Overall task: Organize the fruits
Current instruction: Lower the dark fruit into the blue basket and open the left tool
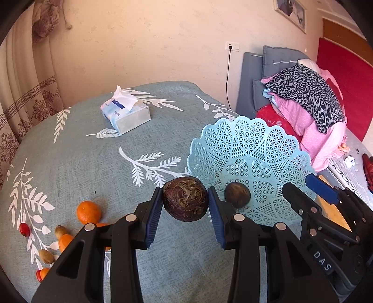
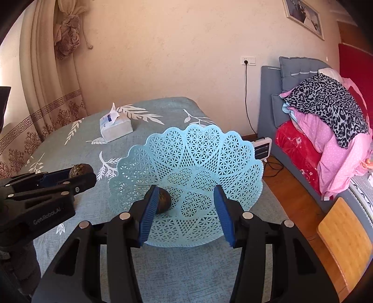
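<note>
Black plastic grippers (image 1: 185,205) (silver screws) with ribbed blue jaws.

A cream plaster wall (image 2: 174,58) closes the back of the room, with a white socket (image 2: 248,61) and a black cord (image 2: 247,98) hanging from it. A framed picture (image 2: 303,16) hangs high at the right. Beige curtains (image 2: 46,81) with a patterned brown band are gathered at the left with a tie. The bench (image 1: 88,149) wears a blue-grey cloth printed with white leaves. To the right stands a grey upholstered bed (image 2: 270,98) piled with pink, red and leopard-print bedding (image 2: 331,121). A small white heater (image 2: 262,148) sits on the wooden floor (image 2: 289,205), near a pale wooden board (image 2: 342,235). Warm daylight fills the room.
</note>
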A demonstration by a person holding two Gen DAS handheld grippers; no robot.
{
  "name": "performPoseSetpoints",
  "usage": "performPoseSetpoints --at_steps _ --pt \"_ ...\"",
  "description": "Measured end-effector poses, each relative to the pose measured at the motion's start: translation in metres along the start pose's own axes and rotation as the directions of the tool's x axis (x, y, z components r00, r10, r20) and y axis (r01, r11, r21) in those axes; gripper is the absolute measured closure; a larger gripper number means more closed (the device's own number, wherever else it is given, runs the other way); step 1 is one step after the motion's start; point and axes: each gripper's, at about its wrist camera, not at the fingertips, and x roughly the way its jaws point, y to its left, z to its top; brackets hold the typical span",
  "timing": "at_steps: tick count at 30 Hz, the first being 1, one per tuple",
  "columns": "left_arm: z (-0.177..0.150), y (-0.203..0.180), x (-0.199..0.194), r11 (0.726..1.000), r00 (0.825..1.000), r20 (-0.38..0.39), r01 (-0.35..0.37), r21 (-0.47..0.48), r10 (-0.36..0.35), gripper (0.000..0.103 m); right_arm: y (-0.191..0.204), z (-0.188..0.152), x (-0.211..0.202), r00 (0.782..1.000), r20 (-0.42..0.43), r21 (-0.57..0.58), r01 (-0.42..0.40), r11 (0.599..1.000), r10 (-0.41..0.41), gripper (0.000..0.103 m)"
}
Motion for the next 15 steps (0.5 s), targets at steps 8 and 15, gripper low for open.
performPoseSetpoints --at_steps 8,15 --pt "0.014 -0.011 0.023 0.999 0.999 -0.025 0.038 0.007 -0.038 0.063 -0.006 0.001 -0.001 1.000 -0.003 0.018 0.000 1.000 0.000 0.051" --pt "0.024 -0.021 0.033 0.998 0.998 -0.031 0.064 0.017 -0.063 0.061 -0.009 0.002 -0.001 1.000 0.000 0.028 0.000 1.000 0.000 0.043"
